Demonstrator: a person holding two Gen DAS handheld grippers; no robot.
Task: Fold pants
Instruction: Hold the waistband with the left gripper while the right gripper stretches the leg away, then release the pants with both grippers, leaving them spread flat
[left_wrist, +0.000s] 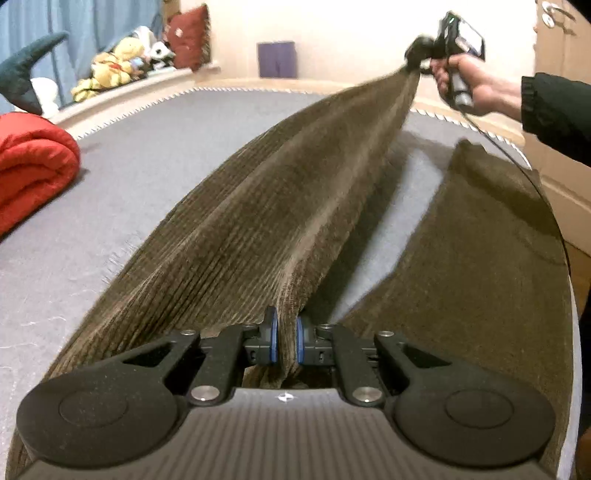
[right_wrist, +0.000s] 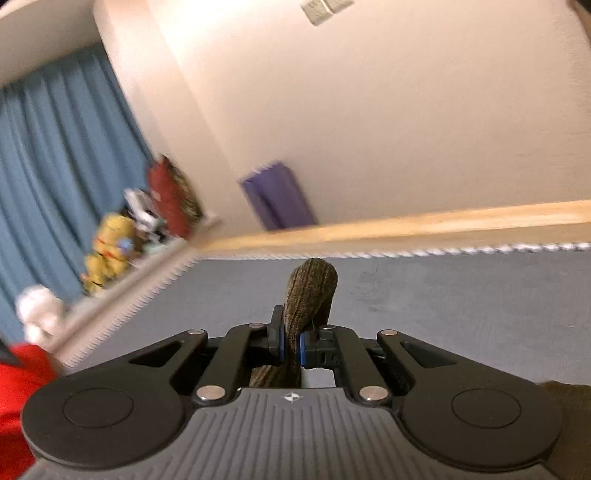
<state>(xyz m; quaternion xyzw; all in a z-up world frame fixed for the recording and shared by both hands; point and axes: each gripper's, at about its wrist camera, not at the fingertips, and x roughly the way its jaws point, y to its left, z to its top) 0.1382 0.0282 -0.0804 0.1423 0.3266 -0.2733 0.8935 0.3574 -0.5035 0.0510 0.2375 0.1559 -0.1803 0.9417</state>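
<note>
Brown corduroy pants (left_wrist: 258, 229) lie across a grey bed surface (left_wrist: 140, 177). One leg is lifted and stretched taut between both grippers; the other leg (left_wrist: 472, 266) lies flat at the right. My left gripper (left_wrist: 287, 332) is shut on the near end of the lifted leg, with a fold of cloth pinched between its blue pads. At the far end, my right gripper (left_wrist: 419, 55) is held up by a hand (left_wrist: 469, 88) and grips the cloth. In the right wrist view, the right gripper (right_wrist: 291, 341) is shut on a bunched bit of pants (right_wrist: 312, 291) that sticks up past the fingers.
A rolled red blanket (left_wrist: 33, 166) lies at the bed's left side. Plush toys (left_wrist: 114, 66) and a dark red cushion (left_wrist: 190, 37) sit on a ledge by blue curtains (right_wrist: 62, 162). A purple block (left_wrist: 277, 59) leans on the far wall. A dark sleeve (left_wrist: 554, 114) enters from the right.
</note>
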